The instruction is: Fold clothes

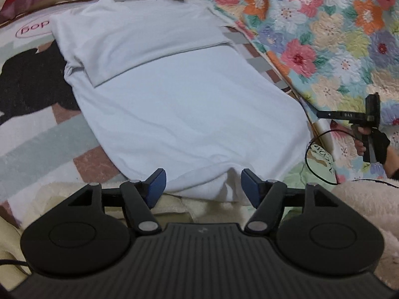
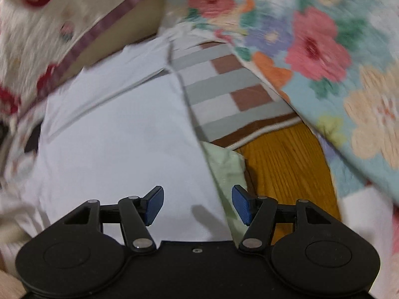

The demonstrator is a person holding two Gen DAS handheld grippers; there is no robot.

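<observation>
While spread flat on the patchwork blanket [image 1: 37, 137], white T-shirt [image 1: 179, 104] with sleeves already turned in across the chest. Left hand-held gripper [image 1: 203, 186] at the hem, right hand-held gripper [image 2: 197, 204] over the side edge, both wide open, empty. Probably lengthwise fold ahead: pinch hem, carry toward collar.

Little could be read from where I stood. On the patterned mat [image 1: 37, 134], at its far left corner, a pink oval outline [image 1: 32, 30] held the word "dog", printed upside down from this side. On the black bar of the right gripper [image 1: 349, 115], over at the right, small pale letters looked like "DAS". Near it, a round pale emblem [image 1: 320, 159] on the bedding carried curved lettering that stayed too small and turned to make out.
</observation>
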